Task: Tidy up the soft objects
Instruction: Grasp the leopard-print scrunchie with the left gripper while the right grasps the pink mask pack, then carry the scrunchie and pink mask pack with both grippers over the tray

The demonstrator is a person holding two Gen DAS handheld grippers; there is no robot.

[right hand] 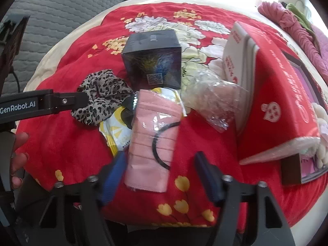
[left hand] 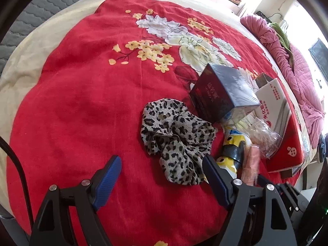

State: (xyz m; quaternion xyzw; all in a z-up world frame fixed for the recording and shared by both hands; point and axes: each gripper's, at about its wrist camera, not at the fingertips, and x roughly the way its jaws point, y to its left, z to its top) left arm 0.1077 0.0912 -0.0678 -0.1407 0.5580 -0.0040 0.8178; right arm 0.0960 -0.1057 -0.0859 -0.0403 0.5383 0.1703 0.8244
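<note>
A crumpled leopard-print cloth (left hand: 176,139) lies on the red floral blanket (left hand: 82,102). My left gripper (left hand: 162,174) stands open just short of it, the cloth's near edge between the blue fingertips. A pink fabric pack (right hand: 151,143) in clear wrap, with a thin black loop on it, lies between the fingers of my right gripper (right hand: 161,174). The left pad is close to the pack's edge and the right pad stands apart from it. Under the pack lies a yellow and white pouch (right hand: 116,129). The leopard cloth (right hand: 102,100) and the left gripper's body (right hand: 41,104) show at left.
A dark box (right hand: 153,59) stands behind the pack, tilted. A crinkled clear plastic bag (right hand: 215,102) lies to its right against a red and white carton (right hand: 276,94). A hand (right hand: 18,153) is at the left edge. A pink quilt (left hand: 297,71) lies at far right.
</note>
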